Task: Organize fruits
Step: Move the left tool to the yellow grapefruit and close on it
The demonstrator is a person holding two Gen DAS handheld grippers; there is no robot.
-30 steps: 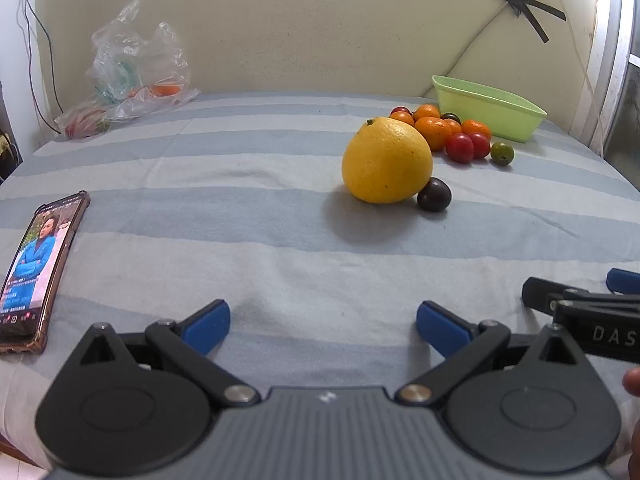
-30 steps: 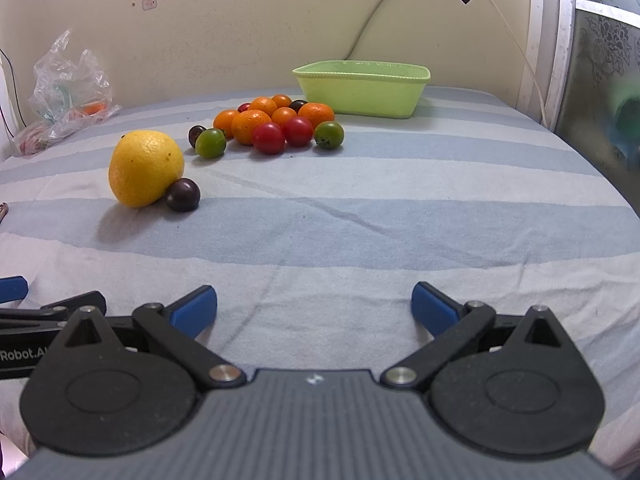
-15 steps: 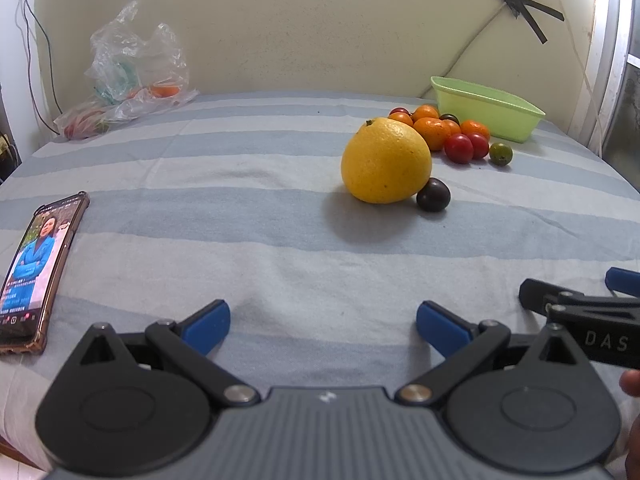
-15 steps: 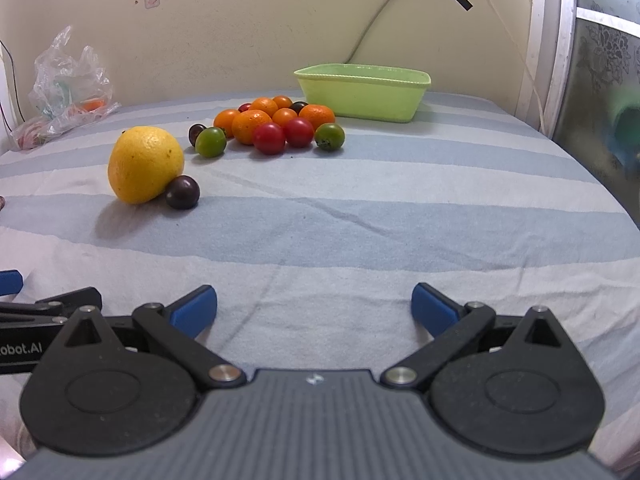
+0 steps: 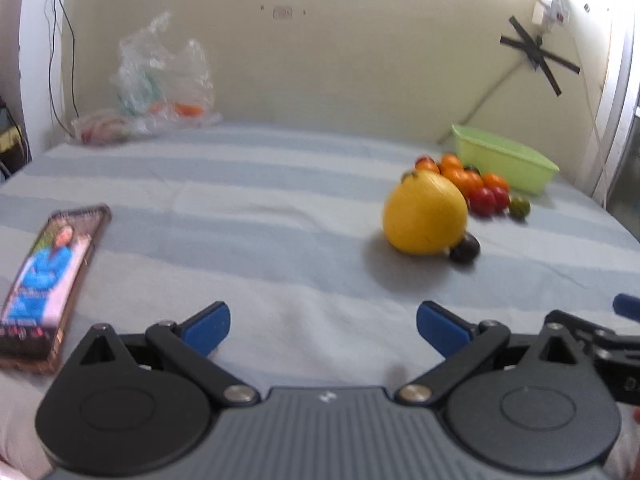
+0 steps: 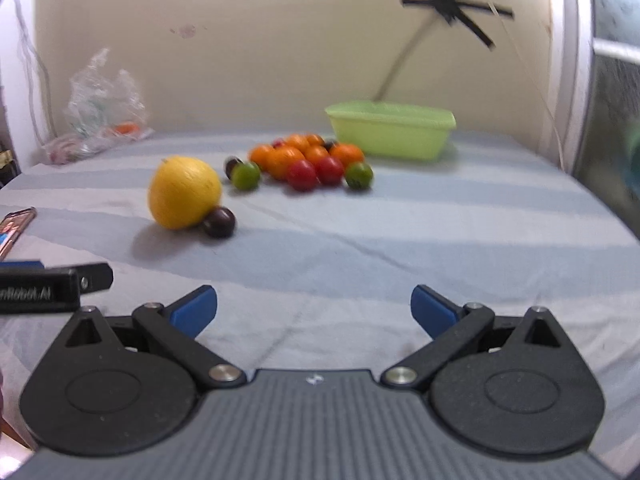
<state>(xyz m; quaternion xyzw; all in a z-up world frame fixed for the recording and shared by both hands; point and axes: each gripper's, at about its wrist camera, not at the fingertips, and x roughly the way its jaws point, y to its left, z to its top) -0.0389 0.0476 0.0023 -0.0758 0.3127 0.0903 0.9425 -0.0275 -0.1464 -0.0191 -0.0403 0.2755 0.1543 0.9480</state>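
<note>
Striped bedding (image 6: 400, 232) is carrying one big yellow fruit (image 6: 184, 192) with one dark plum (image 6: 219, 222) touching it, near a cluster of oranges (image 6: 288, 156), two red tomatoes (image 6: 302, 175) and two green fruits (image 6: 359, 175); one green bin (image 6: 390, 130) is sitting just behind. Left gripper (image 5: 323, 326) and right gripper (image 6: 314, 311) are both hovering spread wide, holding nothing. Both views are now blurring and shifting; the fruits are lying where they were.
</note>
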